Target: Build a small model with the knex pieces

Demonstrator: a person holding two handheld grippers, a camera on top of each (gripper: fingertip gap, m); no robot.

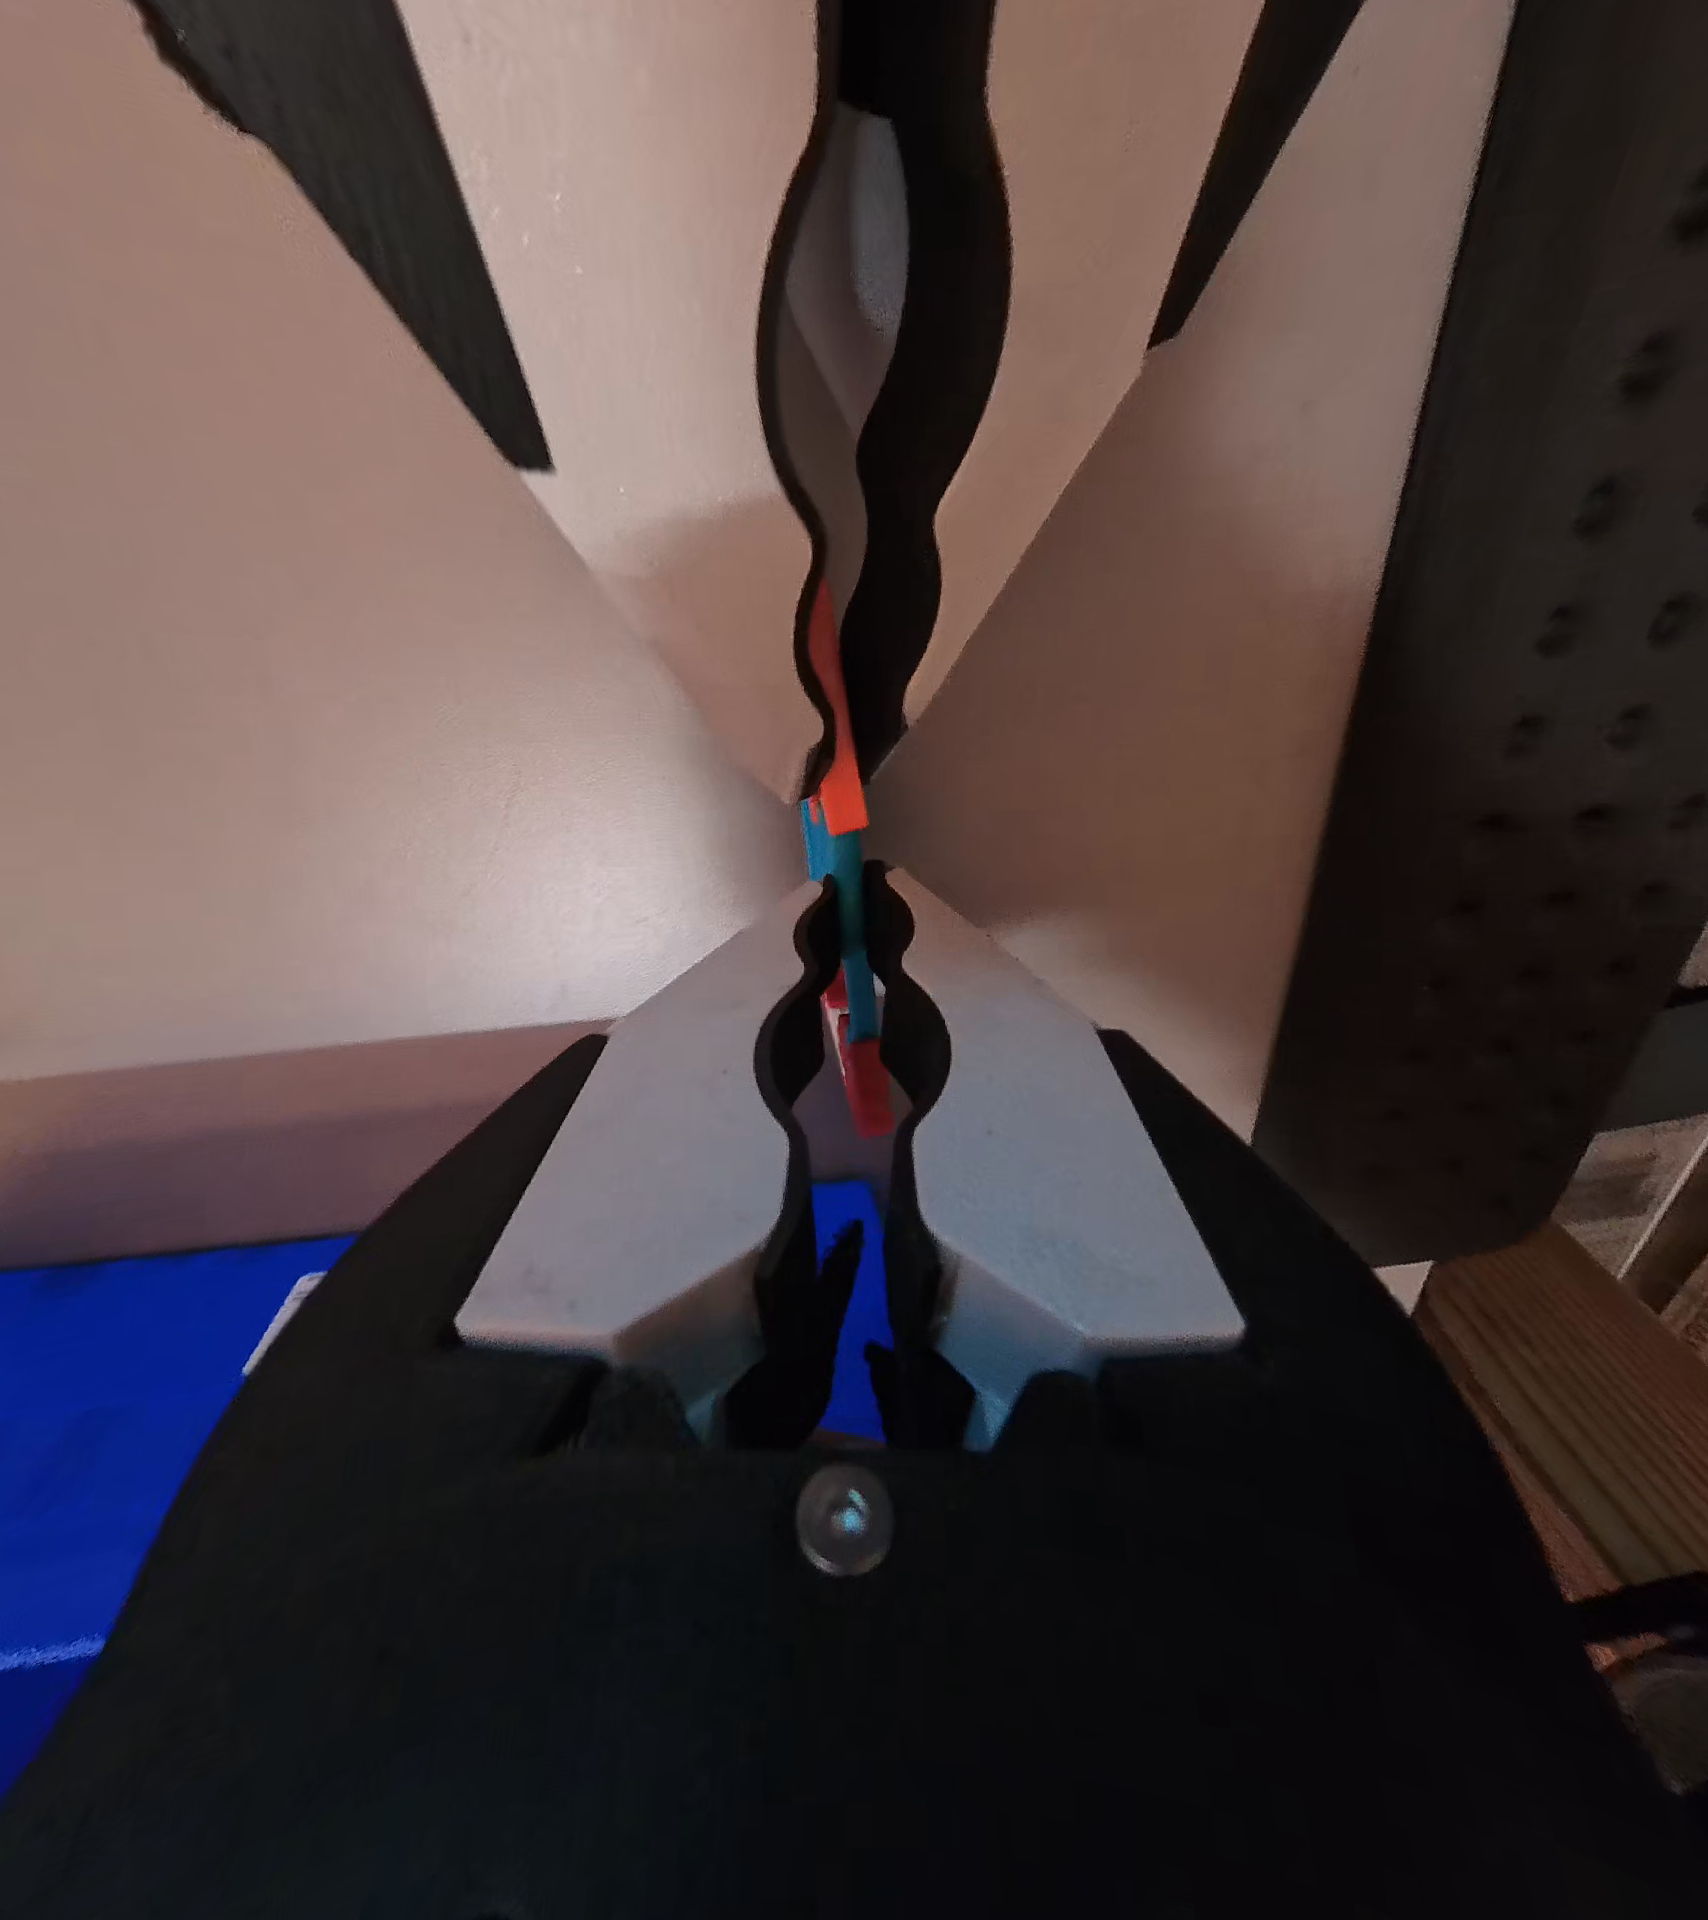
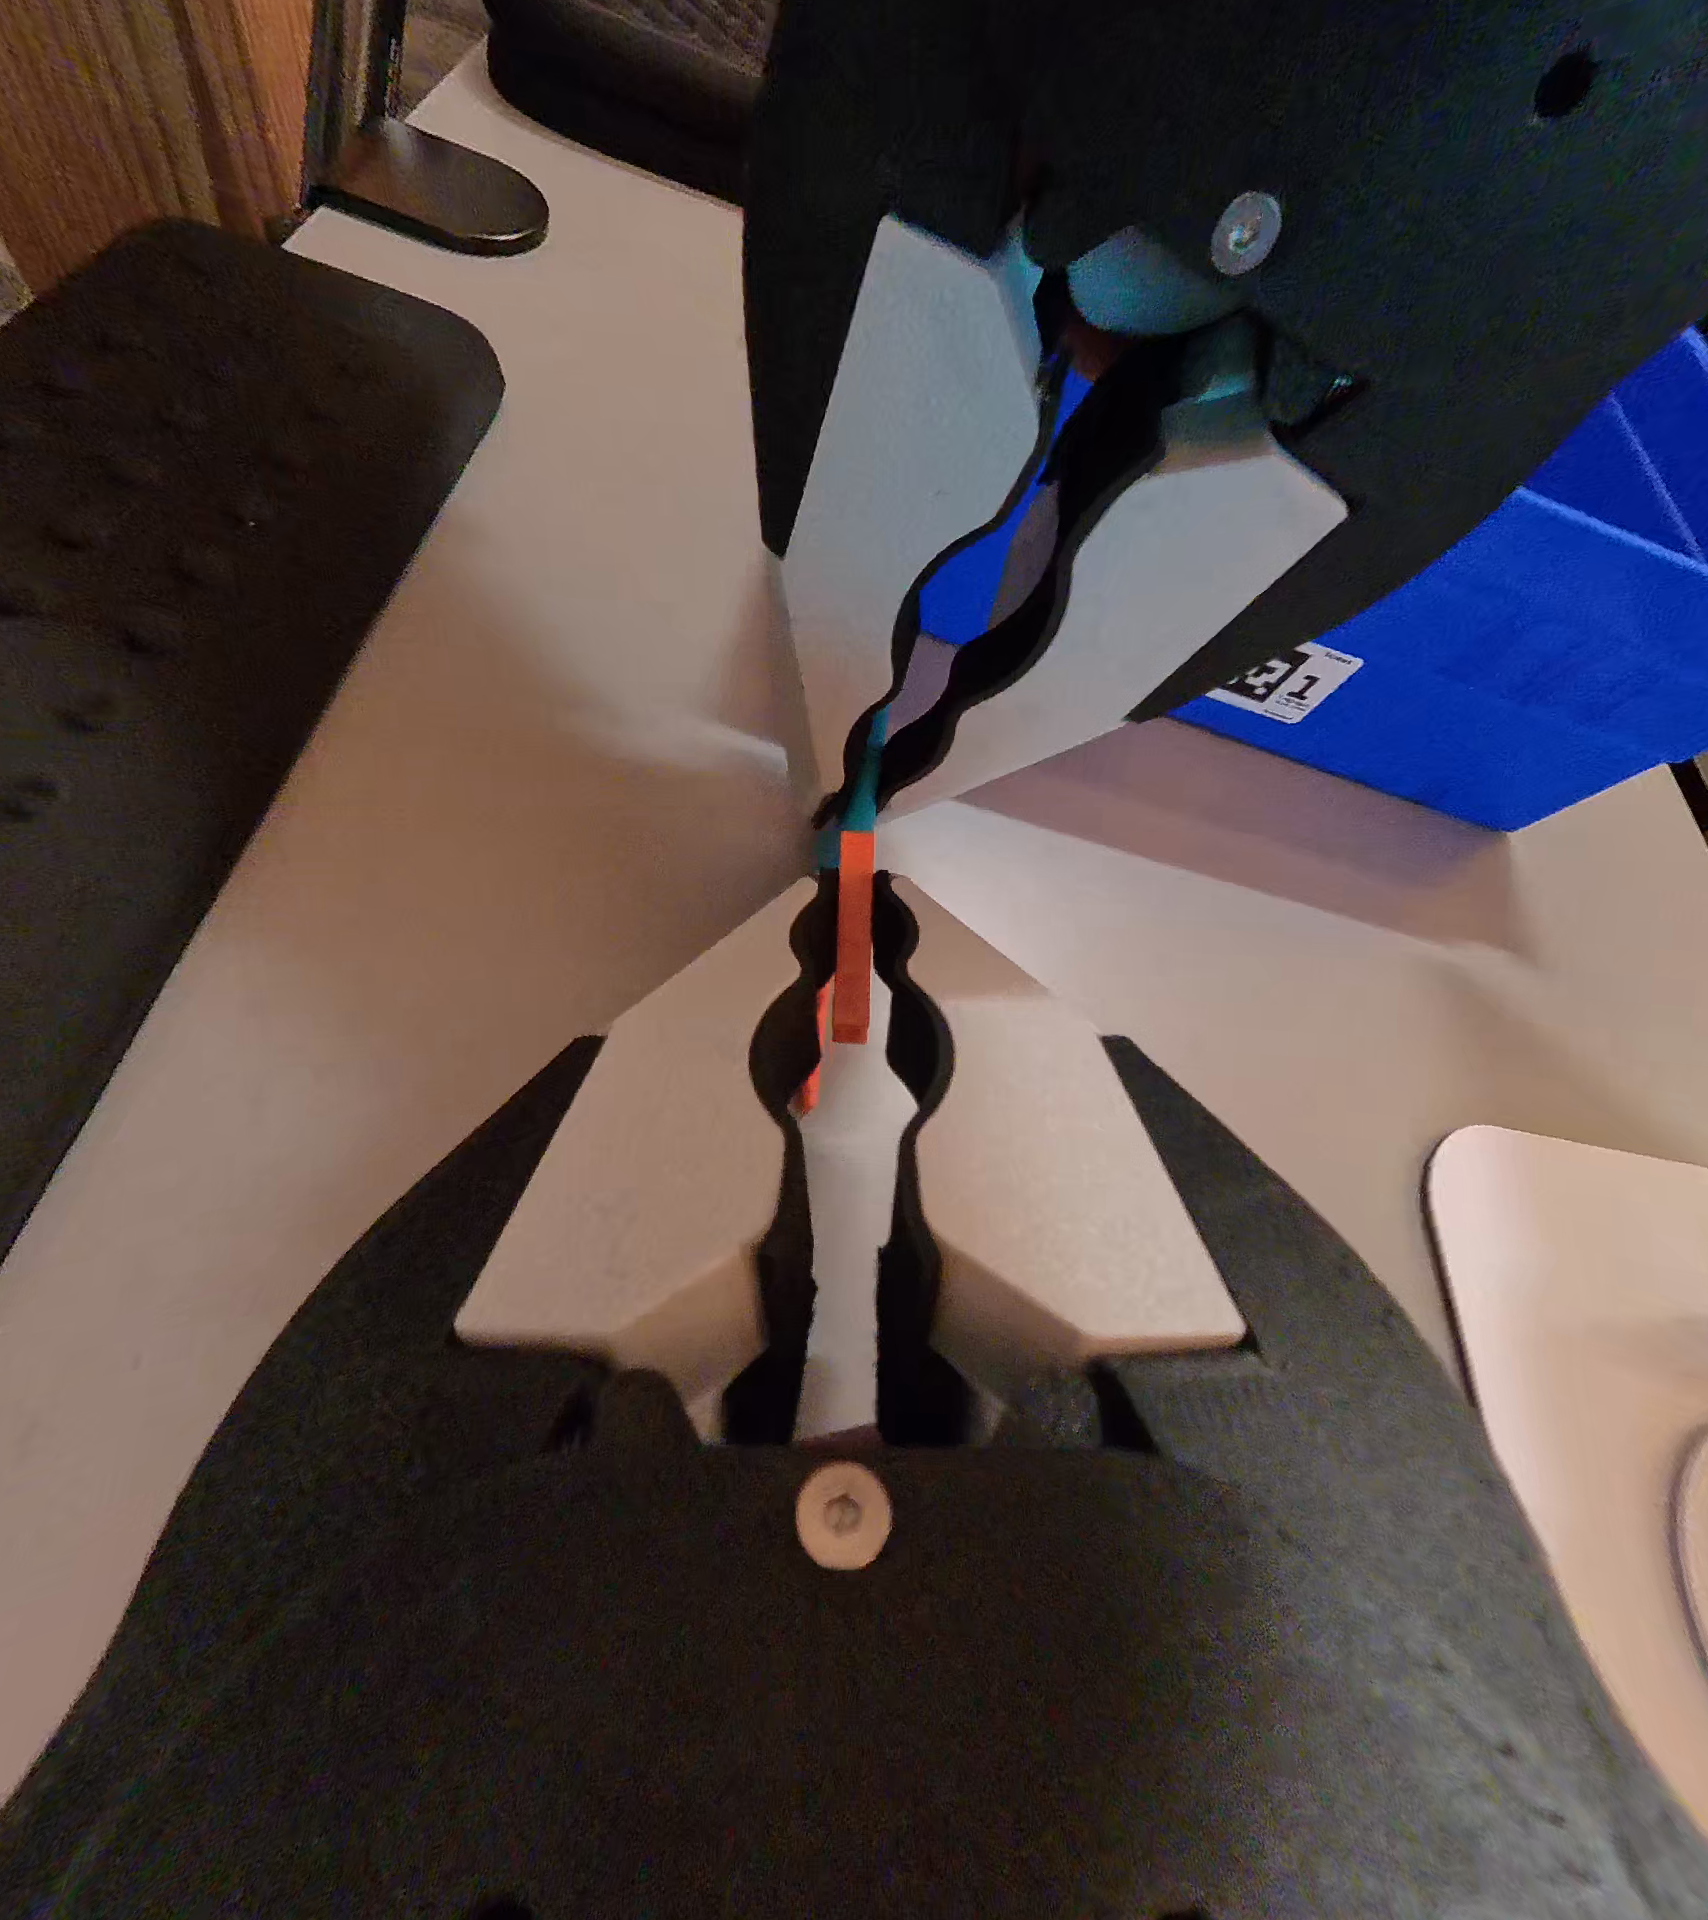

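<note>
We see the left hand-held gripper (image 1: 855, 904) clamped on a thin teal strip (image 1: 845, 862), and facing it tip to tip, the right hand-held gripper (image 2: 855, 904) clamped on a thin orange strip (image 2: 855, 935). The two strips meet and overlap between the two sets of fingertips, above the pale desk (image 1: 206, 727).

Going left to right in the left wrist view, we find a blue bin (image 1: 50, 1455) behind and to the left of that gripper, then the joined strips ahead, then a black dimpled pad (image 1: 1556, 623) to its right, with wooden boards (image 1: 1577, 1403) beyond the desk edge. Only this view shows a second red piece (image 1: 865, 1091) lying behind the teal strip, between the fingers.

The right wrist view puts the pad (image 2: 102, 623) to the left of its gripper, and alone shows a dark stand base (image 2: 455, 197) far ahead-left, a label on the bin (image 2: 1556, 644) ahead-right, and a pale flat pad (image 2: 1608, 1351) to the right.

Each strip's long axis runs along the fingers holding it, so the pair forms one near-straight line from gripper to gripper.
</note>
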